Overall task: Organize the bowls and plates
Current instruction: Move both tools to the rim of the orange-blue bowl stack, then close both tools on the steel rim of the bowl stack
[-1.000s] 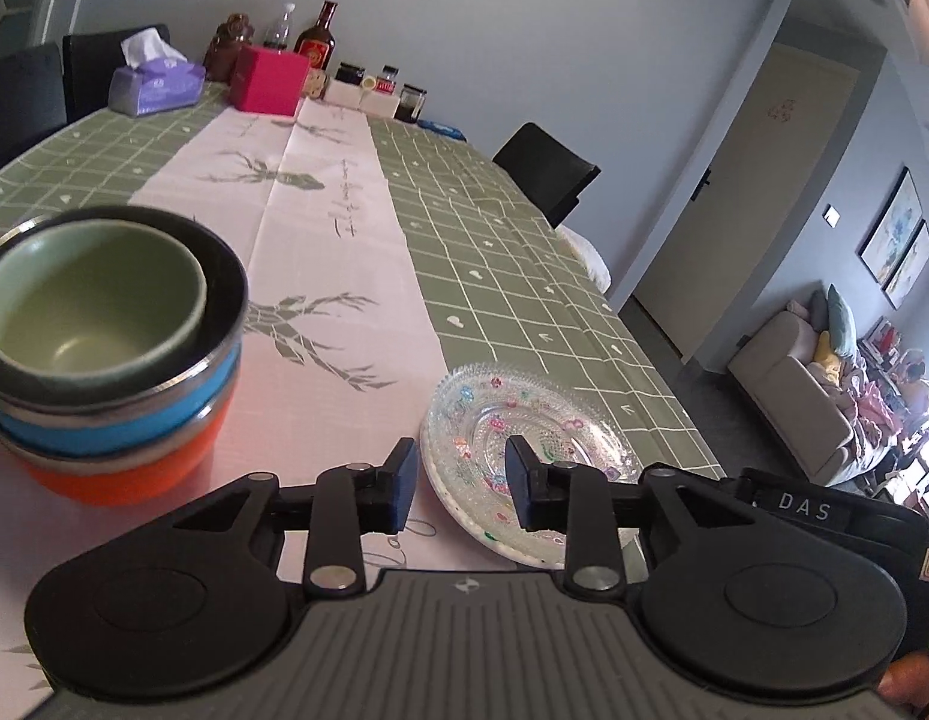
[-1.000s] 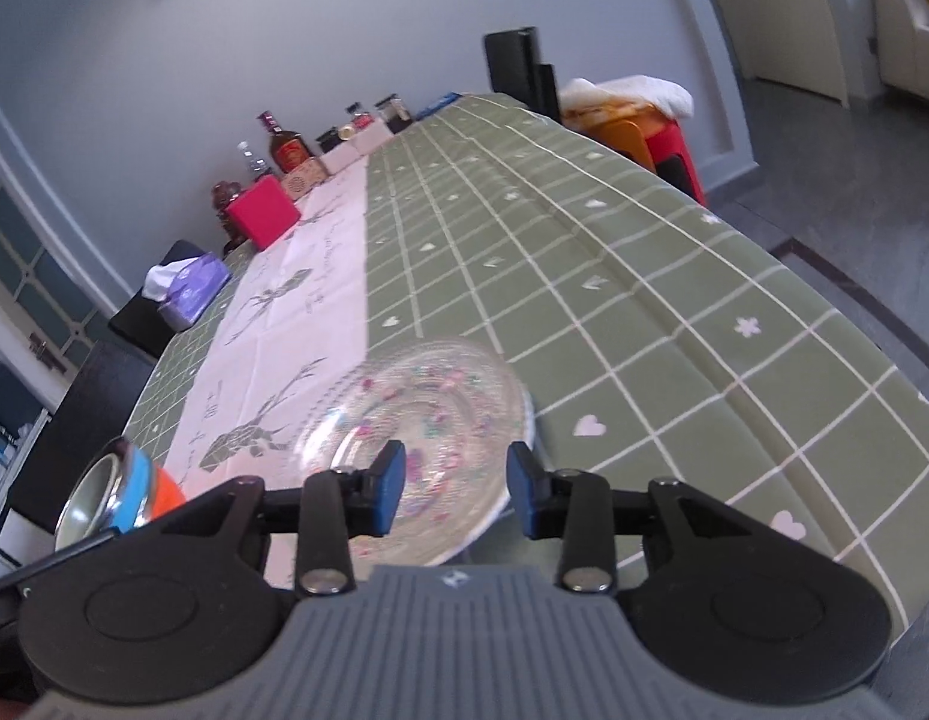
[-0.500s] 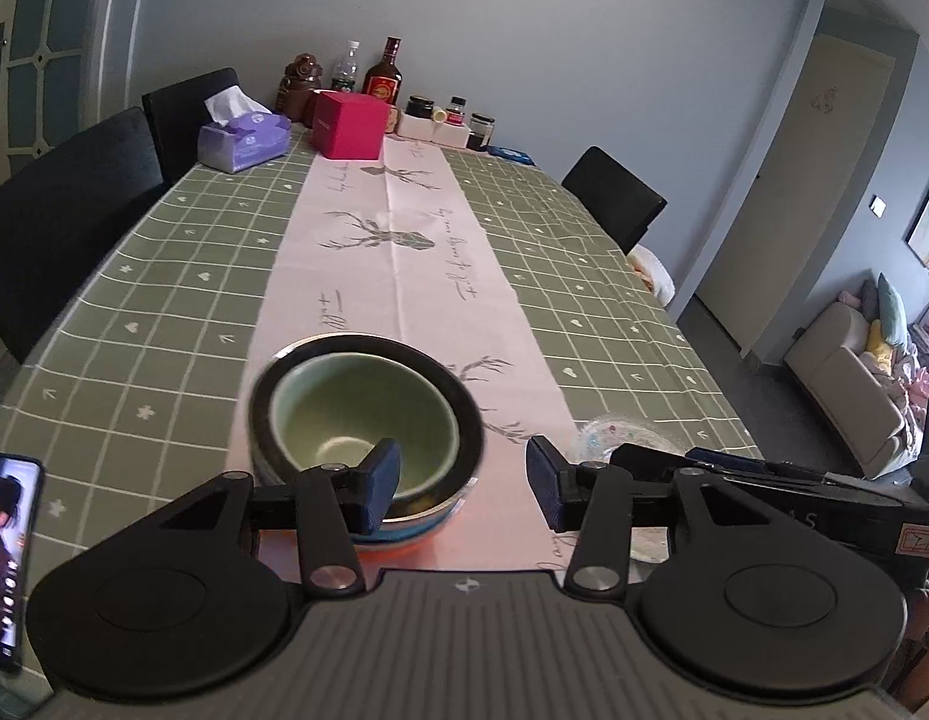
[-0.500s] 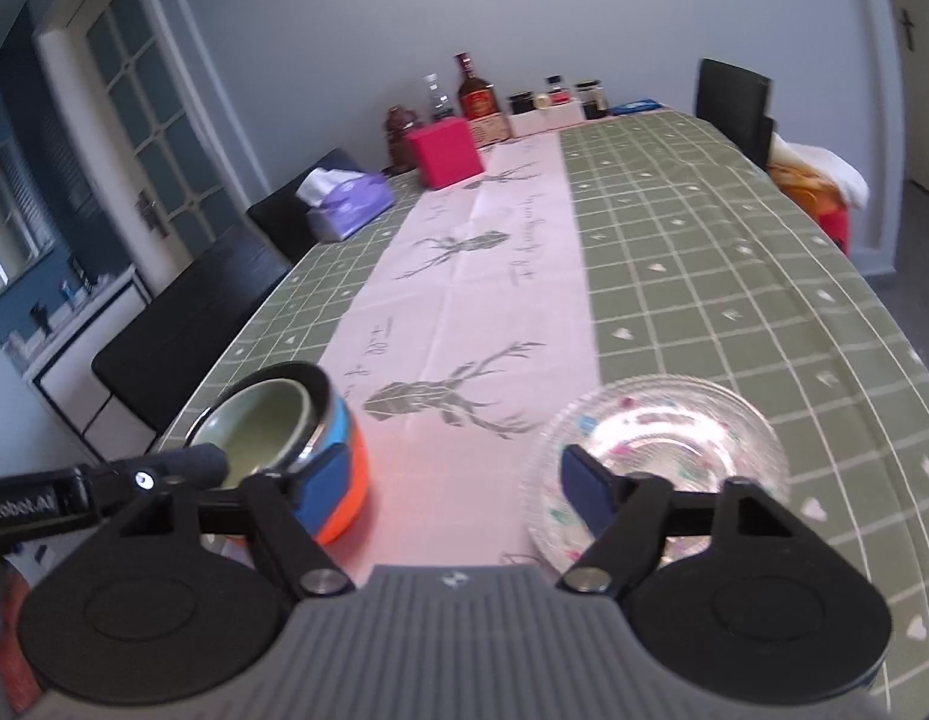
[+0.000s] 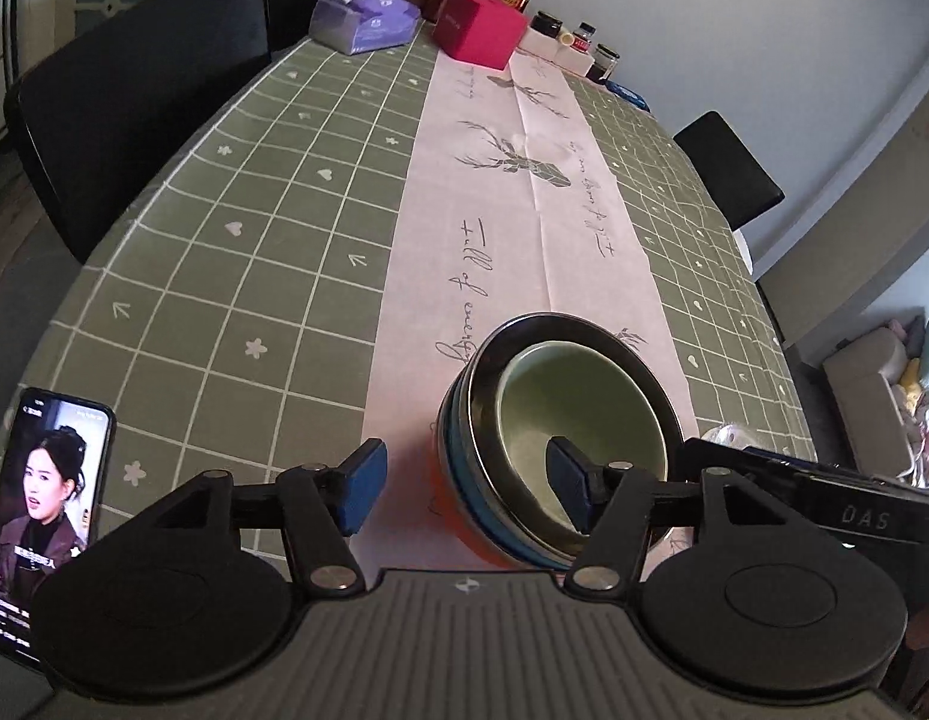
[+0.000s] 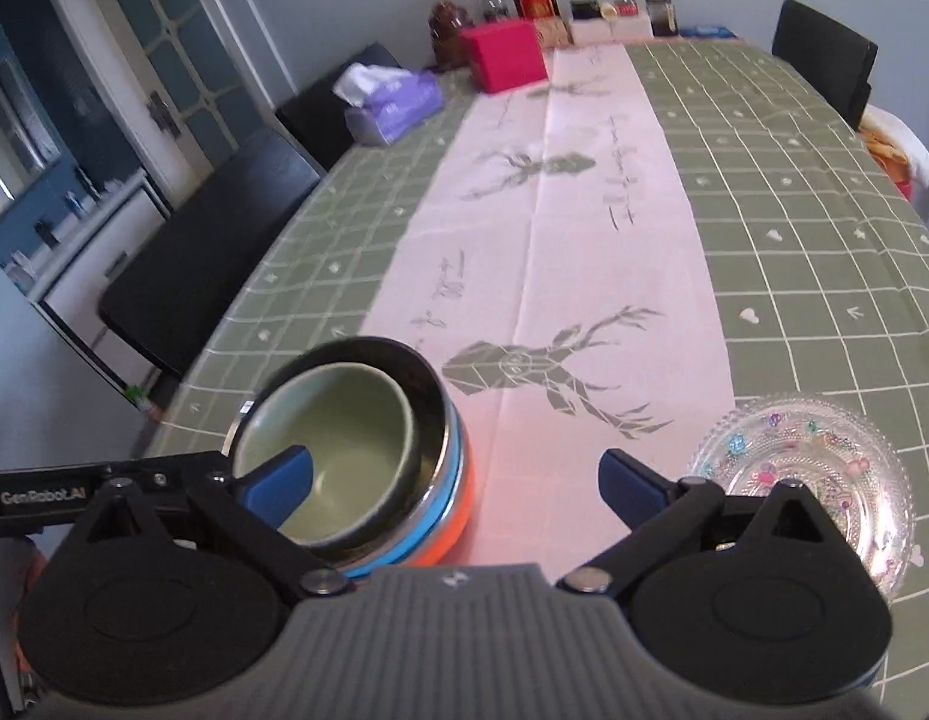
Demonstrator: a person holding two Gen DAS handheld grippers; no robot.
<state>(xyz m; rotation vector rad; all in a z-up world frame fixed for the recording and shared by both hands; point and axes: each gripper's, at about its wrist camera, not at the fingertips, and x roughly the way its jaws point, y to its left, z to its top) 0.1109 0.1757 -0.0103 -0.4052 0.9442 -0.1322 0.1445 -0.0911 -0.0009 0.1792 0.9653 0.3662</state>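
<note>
Both grippers, left gripper (image 5: 461, 489) and right gripper (image 6: 455, 480), have just been opening, empty, swinging from the glass plate (image 6: 803, 477) to the nested bowls (image 6: 356, 450), probably next.

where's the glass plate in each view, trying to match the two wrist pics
Left wrist: the glass plate is only a sliver at right of centre, just beyond the bowl stack, mostly hidden behind the right gripper's black body.
Right wrist: the plate lies in full at lower right on the green cloth, apart from the stack.
Shared landmark: the pink box at the table's far end.
</note>
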